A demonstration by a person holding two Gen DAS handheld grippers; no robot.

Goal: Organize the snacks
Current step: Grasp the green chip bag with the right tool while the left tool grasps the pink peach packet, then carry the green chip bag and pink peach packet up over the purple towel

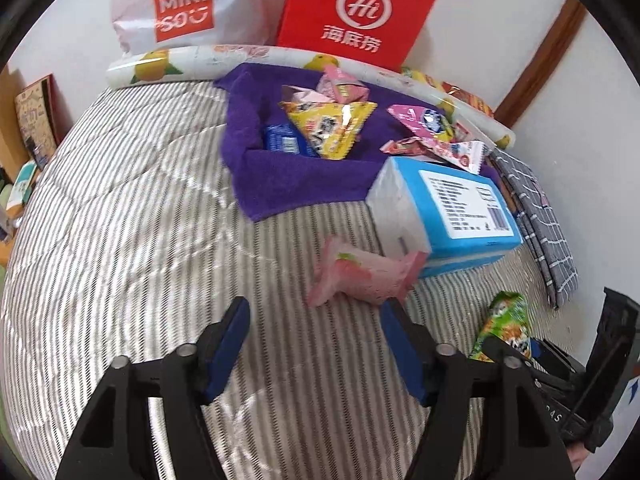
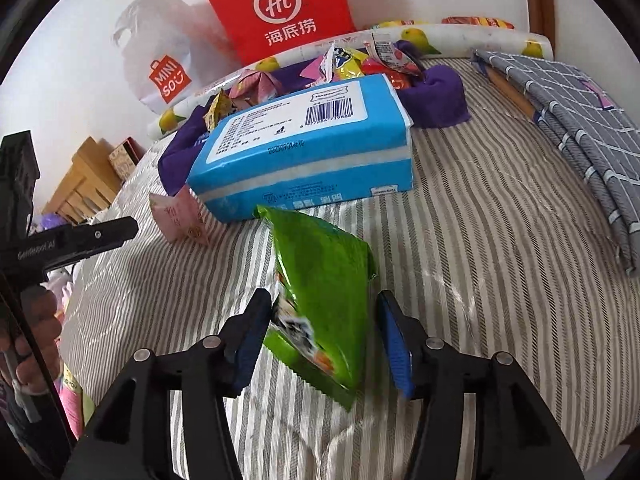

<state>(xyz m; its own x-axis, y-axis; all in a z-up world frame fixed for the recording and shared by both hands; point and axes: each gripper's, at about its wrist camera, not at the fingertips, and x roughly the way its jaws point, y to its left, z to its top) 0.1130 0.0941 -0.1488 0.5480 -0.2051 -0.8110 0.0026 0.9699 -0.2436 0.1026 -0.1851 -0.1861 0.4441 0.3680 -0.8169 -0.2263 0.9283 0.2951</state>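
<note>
My left gripper [image 1: 314, 342] is spread apart with nothing between its blue pads. It hangs over the striped bed cover [image 1: 120, 200] at the bottom of the left view. Just above it, in the middle of that view, lies a pink snack pack [image 1: 360, 276]. The pack touches the corner of a blue box [image 1: 448, 216].

My right gripper [image 2: 324, 338] is spread too. A green snack bag [image 2: 324, 280] sits between its pads near the bottom middle of the right view. The left pad looks like it is touching the bag's edge, but the right pad stands clear of it, so the bag is not pinched. The bag is a bit blurry. Its top end reaches almost to the blue box.

Behind the box, in the upper middle of the left view, a purple towel [image 1: 256, 128] holds a pile of snacks: a yellow pack [image 1: 332, 128], pink packs [image 1: 424, 124] and a blue pack [image 1: 282, 140]. A red bag [image 1: 356, 12] and a white shopping bag [image 1: 180, 8] stand against the wall at the top. A grey checked cloth [image 2: 568, 120] lies at the right of the right view.
</note>
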